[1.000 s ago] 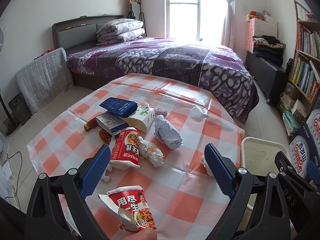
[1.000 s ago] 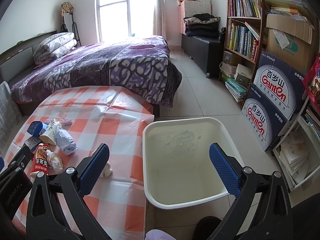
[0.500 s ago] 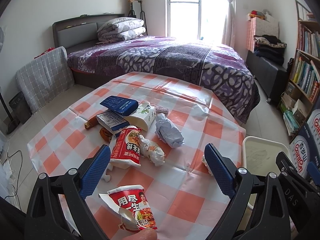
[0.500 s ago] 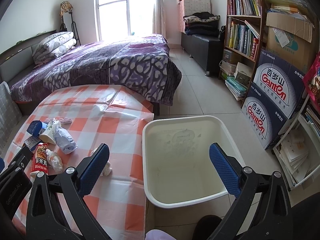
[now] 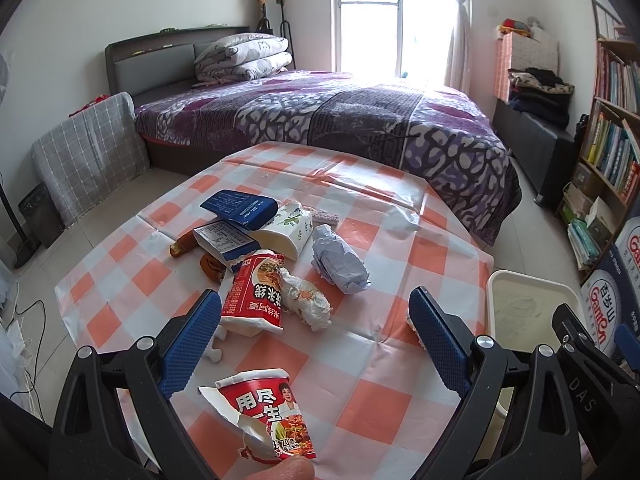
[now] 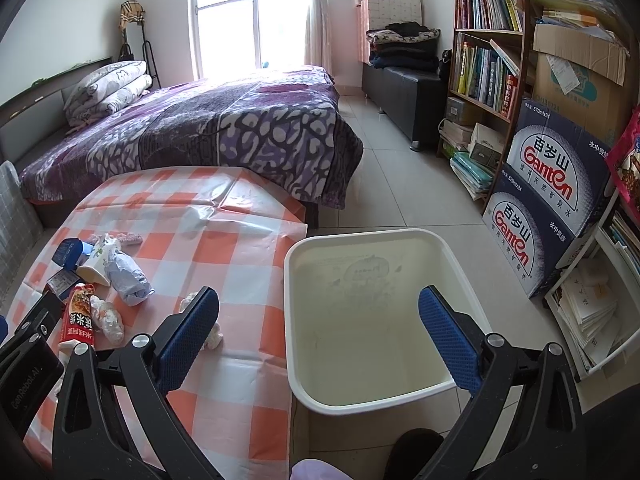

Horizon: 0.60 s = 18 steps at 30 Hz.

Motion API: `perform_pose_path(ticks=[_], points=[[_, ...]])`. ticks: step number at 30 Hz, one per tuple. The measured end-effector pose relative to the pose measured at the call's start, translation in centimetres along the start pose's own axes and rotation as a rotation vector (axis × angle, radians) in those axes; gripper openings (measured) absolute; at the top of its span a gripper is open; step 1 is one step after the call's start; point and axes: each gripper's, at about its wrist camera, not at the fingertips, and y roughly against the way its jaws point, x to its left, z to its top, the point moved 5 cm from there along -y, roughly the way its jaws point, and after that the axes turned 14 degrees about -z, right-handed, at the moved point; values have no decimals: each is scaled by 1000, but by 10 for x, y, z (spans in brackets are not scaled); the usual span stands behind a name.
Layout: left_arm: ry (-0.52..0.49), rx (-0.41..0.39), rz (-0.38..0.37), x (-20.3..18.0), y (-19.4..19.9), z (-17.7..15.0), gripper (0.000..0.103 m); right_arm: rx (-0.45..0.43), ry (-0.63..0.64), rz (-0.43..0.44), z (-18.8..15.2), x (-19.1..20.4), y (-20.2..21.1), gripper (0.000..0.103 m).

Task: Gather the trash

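Trash lies on the orange-checked table [image 5: 372,396]: a red noodle cup [image 5: 256,292], a crumpled white wrapper [image 5: 306,300], a grey-blue paper wad [image 5: 340,260], a white paper cup [image 5: 290,228], blue boxes [image 5: 240,204] and a torn red cup [image 5: 272,416] near me. My left gripper [image 5: 314,340] is open above the table, empty. My right gripper [image 6: 318,340] is open, empty, above the white bin [image 6: 376,320] beside the table. A small white tissue wad [image 6: 210,334] lies by its left finger.
A purple bed [image 5: 340,120] stands beyond the table. A bookshelf [image 6: 488,40] and stacked Ganten boxes [image 6: 548,192] line the right wall. The white bin also shows in the left wrist view [image 5: 528,304]. Tiled floor [image 6: 400,184] lies between bed and shelf.
Both views have shifted only slightly; the left gripper has drifted a little. Both grippers stay open and empty.
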Motion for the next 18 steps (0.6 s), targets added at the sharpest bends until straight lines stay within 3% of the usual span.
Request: perform_pose_path(ticks=[12, 18], points=[[20, 33, -7, 9, 0, -5, 92, 27, -8, 3, -3, 1, 1, 96], [90, 93, -14, 27, -7, 23, 92, 98, 2, 14, 4, 7, 3, 96]])
